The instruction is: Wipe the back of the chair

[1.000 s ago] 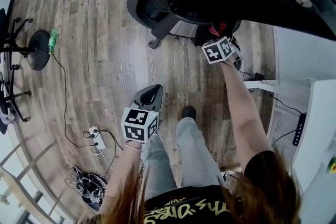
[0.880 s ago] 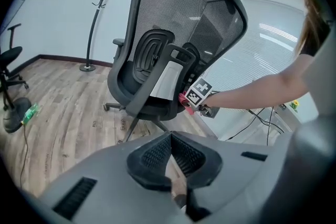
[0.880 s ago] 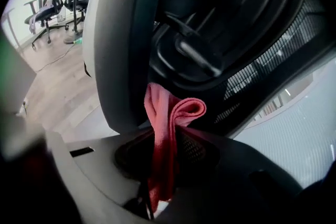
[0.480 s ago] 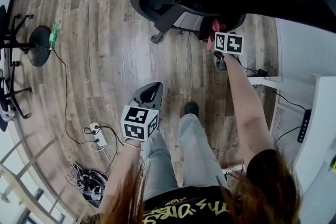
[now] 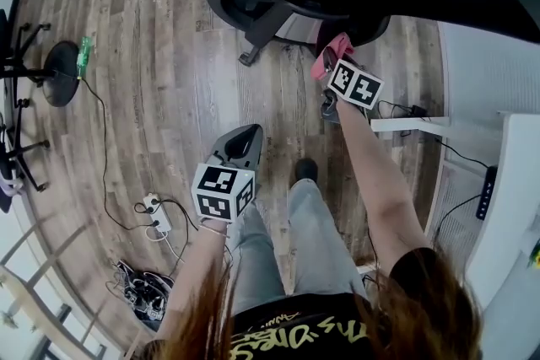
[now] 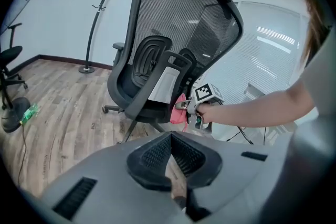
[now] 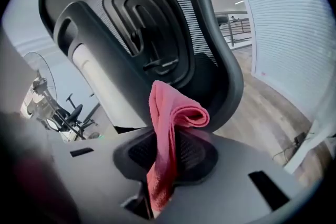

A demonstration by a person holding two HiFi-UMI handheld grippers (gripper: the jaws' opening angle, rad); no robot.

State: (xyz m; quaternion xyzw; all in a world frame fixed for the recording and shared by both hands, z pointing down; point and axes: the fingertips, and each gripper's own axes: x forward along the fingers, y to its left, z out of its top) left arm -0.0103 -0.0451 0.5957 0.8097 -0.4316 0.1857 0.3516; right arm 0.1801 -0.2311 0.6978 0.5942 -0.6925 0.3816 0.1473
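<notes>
Black mesh-backed office chair (image 6: pixel 173 23) stands on the wood-plank floor (image 5: pixel 169 80) with its rear side towards the person. The moulded lumbar bracket and spine fill the right gripper view. Only the lower edge and base show in the head view.

Pink microfibre cloth (image 7: pixel 168 128) is down low at the foot of the back spine, near where the spine joins the seat. It sits just beside the frame; I can't confirm contact from any view.

Right gripper (image 7: pixel 169 140) is clenched on that cloth. The fold stands up out of the jaws and the tail hangs below.

Change over the last second:
- The right gripper has swung a little out and rolled.
- In the head view the cloth now shows clear of the chair's shadow, where a second ago only a sliver peeked out.
- I read that as a stroke across the lower back in progress, or a reposition between strokes.
- The upper mesh probably isn't covered yet.

Left gripper (image 6: pixel 171 144) hasn't moved. It hangs well apart from the chair by the person's leg, jaws closed tip to tip with nothing between them.

White power strip (image 5: pixel 156 219) and its cables lie on the floor to the left, clear of the work.
</notes>
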